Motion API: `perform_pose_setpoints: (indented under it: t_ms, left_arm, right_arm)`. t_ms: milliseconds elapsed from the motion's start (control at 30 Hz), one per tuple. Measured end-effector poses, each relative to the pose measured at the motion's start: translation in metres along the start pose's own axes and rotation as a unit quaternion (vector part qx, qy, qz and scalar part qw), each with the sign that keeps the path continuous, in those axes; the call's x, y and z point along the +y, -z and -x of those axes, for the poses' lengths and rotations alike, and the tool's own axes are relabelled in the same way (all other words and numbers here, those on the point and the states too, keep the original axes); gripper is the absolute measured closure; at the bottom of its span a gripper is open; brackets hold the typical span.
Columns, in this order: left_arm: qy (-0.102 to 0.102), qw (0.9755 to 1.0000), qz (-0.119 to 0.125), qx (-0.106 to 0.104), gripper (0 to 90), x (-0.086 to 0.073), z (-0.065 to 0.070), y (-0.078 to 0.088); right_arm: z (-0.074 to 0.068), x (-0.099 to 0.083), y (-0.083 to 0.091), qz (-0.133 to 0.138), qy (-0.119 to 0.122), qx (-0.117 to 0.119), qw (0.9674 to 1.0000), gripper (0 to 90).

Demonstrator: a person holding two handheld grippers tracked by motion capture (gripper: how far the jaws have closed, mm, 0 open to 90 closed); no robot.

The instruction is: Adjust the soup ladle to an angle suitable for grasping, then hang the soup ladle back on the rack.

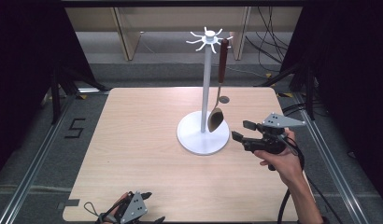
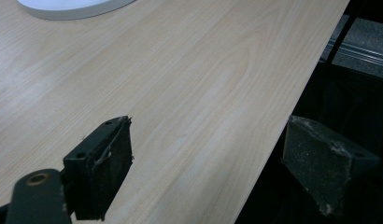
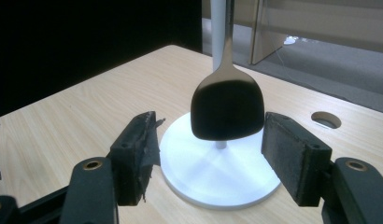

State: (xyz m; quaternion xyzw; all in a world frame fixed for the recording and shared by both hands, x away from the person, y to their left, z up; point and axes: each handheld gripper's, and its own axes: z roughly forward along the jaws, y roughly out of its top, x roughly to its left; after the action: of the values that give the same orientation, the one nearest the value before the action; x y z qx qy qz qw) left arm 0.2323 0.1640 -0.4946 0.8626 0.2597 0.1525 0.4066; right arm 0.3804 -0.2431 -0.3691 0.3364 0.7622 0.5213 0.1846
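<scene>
A white stand (image 1: 206,70) with a round base (image 1: 194,138) and a ring of hooks on top stands on the wooden table. A spoon with a dark red handle (image 1: 222,65) hangs from one hook, and its metal bowl (image 1: 216,119) dangles just above the base. My right gripper (image 1: 242,131) is open, a little to the right of the spoon's bowl and level with it. In the right gripper view the bowl (image 3: 228,108) hangs just beyond the open pads (image 3: 134,156), apart from them. My left gripper (image 1: 150,207) is open at the table's near edge, holding nothing.
The table (image 1: 133,140) has a small round hole (image 1: 224,99) behind the stand. Its near edge (image 2: 283,140) runs between my left gripper's two pads. Metal rails and cables lie on the floor around the table.
</scene>
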Motion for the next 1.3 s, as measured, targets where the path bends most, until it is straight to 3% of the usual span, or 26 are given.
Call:
perform_pose_setpoints:
  t_ms: [167, 200, 233, 267, 300, 333, 367, 433, 467, 533, 567, 700, 767, 800, 833, 900, 1000, 1033, 1067, 1100, 1133, 1167, 1200, 1233, 1267, 1300]
  left_arm:
    - [0.001, 1.0000, -0.001, 0.006, 15.1, 0.000, -0.001, 0.000]
    - [0.007, 1.0000, 0.003, 0.005, 15.1, 0.000, 0.000, 0.000]
    - [0.011, 0.9999, 0.005, 0.003, 15.0, 0.000, 0.000, 0.000]
    - [0.009, 1.0000, 0.001, 0.004, 15.0, 0.000, 0.000, 0.001]
    - [0.007, 1.0000, 0.002, 0.006, 15.0, 0.000, 0.000, 0.000]
    - [0.007, 1.0000, 0.002, 0.003, 15.1, 0.000, 0.000, 0.000]
    - [0.002, 1.0000, -0.001, 0.007, 15.0, 0.000, -0.001, 0.000]
    - [-0.002, 1.0000, -0.007, 0.004, 15.0, 0.001, -0.002, 0.002]
    - [0.002, 1.0000, -0.007, -0.002, 15.0, 0.000, -0.001, 0.002]
    - [0.000, 0.9999, 0.001, 0.015, 15.0, 0.000, 0.000, 0.000]
    - [0.005, 0.9999, 0.004, 0.012, 15.1, 0.000, 0.000, 0.000]
    - [0.012, 0.9999, 0.008, 0.004, 15.0, -0.001, 0.001, 0.000]
    - [-0.001, 1.0000, 0.007, 0.004, 15.1, 0.000, 0.000, 0.001]
    - [0.012, 0.9999, 0.008, 0.005, 15.1, -0.001, 0.002, 0.001]
    - [0.011, 0.9999, 0.009, 0.004, 15.0, -0.001, 0.001, 0.001]
    - [0.000, 1.0000, 0.006, 0.005, 15.1, 0.000, 0.001, 0.001]
    - [0.003, 1.0000, 0.002, 0.000, 15.0, -0.001, 0.001, 0.001]
    - [0.005, 1.0000, 0.004, 0.002, 15.0, -0.001, 0.001, 0.001]
    - [0.003, 1.0000, 0.003, 0.003, 15.0, -0.001, 0.001, 0.002]
    - [-0.003, 1.0000, -0.001, 0.008, 15.0, -0.001, 0.000, 0.002]
    - [0.004, 1.0000, 0.004, 0.000, 15.0, -0.001, 0.001, 0.002]
    - [-0.002, 1.0000, -0.003, 0.002, 15.0, -0.001, 0.000, 0.002]
    - [0.010, 0.9999, 0.005, 0.007, 15.1, -0.002, 0.001, 0.001]
    - [-0.001, 0.9999, -0.007, 0.014, 15.1, -0.002, 0.000, 0.003]
    - [0.004, 0.9998, 0.005, 0.017, 15.1, -0.003, 0.000, 0.002]
    - [0.012, 0.9999, 0.002, 0.006, 15.1, -0.003, 0.000, 0.003]
  right_arm:
    - [0.000, -0.005, 0.000, -0.011, -0.013, 0.006, 0.9998, 36.2]
    - [0.001, -0.006, -0.001, -0.007, -0.004, 0.003, 1.0000, 35.9]
    - [0.000, -0.008, -0.001, -0.013, -0.018, 0.008, 0.9997, 35.5]
    - [0.002, -0.009, -0.002, -0.010, -0.005, 0.007, 0.9999, 34.9]
    - [-0.001, -0.011, -0.002, -0.011, -0.025, 0.003, 0.9996, 34.4]
    - [0.002, -0.012, -0.002, -0.010, -0.007, 0.005, 0.9999, 34.0]
    - [0.000, -0.013, -0.001, -0.023, -0.025, 0.009, 0.9994, 33.3]
    - [0.001, -0.015, -0.004, -0.017, -0.014, 0.009, 0.9997, 32.2]
    - [0.000, -0.017, -0.005, -0.021, -0.024, 0.010, 0.9994, 31.8]
    - [-0.002, -0.018, -0.006, -0.023, -0.029, 0.014, 0.9992, 31.1]
    - [0.000, -0.018, -0.006, -0.026, -0.010, 0.009, 0.9996, 31.0]
    - [-0.002, -0.022, -0.010, -0.031, -0.020, 0.005, 0.9993, 30.3]
    - [-0.003, -0.025, -0.014, -0.035, -0.021, 0.010, 0.9991, 30.0]
    - [-0.004, -0.026, -0.014, -0.044, -0.021, 0.011, 0.9988, 29.9]
    - [-0.004, -0.027, -0.015, -0.049, -0.023, 0.009, 0.9985, 29.6]
    - [-0.003, -0.029, -0.018, -0.047, -0.010, 0.014, 0.9988, 29.4]
    - [-0.003, -0.031, -0.020, -0.055, -0.002, 0.013, 0.9984, 28.9]
    - [-0.003, -0.031, -0.021, -0.054, -0.006, 0.020, 0.9983, 29.0]
    - [-0.005, -0.032, -0.022, -0.056, -0.031, 0.032, 0.9974, 28.9]
    - [-0.006, -0.032, -0.021, -0.063, -0.035, 0.027, 0.9971, 28.6]
    - [-0.005, -0.034, -0.022, -0.058, -0.017, 0.026, 0.9978, 28.6]
    - [-0.007, -0.034, -0.021, -0.065, -0.029, 0.027, 0.9971, 28.6]
    - [-0.007, -0.036, -0.022, -0.064, -0.027, 0.027, 0.9972, 28.5]
    - [-0.008, -0.036, -0.020, -0.076, -0.032, 0.023, 0.9964, 28.4]
    - [-0.007, -0.038, -0.021, -0.071, -0.026, 0.020, 0.9969, 28.4]
    - [-0.006, -0.039, -0.022, -0.071, -0.017, 0.022, 0.9971, 28.3]
